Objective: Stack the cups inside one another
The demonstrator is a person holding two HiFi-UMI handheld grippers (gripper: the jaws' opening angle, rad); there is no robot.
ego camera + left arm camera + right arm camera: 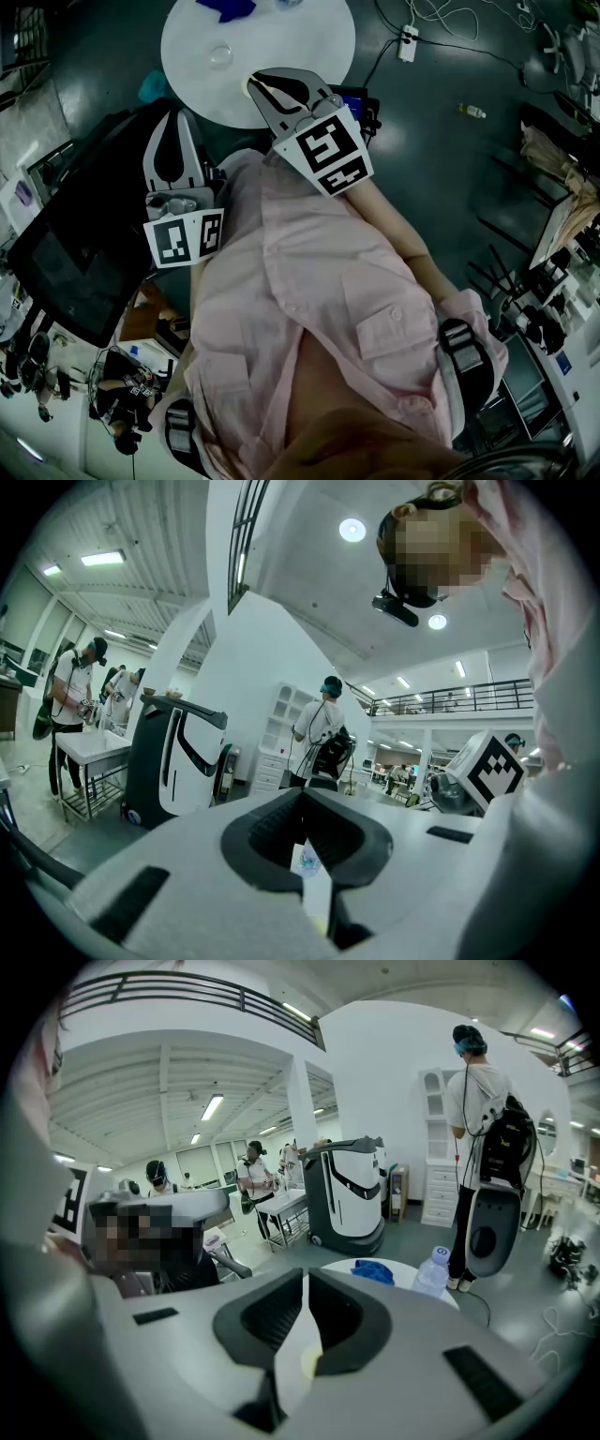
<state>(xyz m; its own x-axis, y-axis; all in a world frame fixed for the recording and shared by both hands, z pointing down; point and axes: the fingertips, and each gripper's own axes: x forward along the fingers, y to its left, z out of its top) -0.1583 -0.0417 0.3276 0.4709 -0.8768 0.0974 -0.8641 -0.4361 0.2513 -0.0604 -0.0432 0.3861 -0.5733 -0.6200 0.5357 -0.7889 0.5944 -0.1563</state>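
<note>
The round white table [300, 47] lies ahead of me in the head view, with one clear cup [221, 54] standing on it. Both grippers are held up near my chest, short of the table. My left gripper [176, 116] is shut and empty, and its own view [302, 797] looks out over the room, not at the table. Shut and empty too, my right gripper [251, 81] has its tips over the table's near rim. The right gripper view [307, 1277] shows the table [403, 1274] just beyond the jaws. No cup shows in either gripper view.
A blue cloth [225, 7] [373, 1270] and a clear water bottle [432, 1273] rest on the table. A dark chair [84, 253] stands to my left. Cables and a power strip [407, 42] lie on the floor. People and a white machine [354, 1194] stand beyond.
</note>
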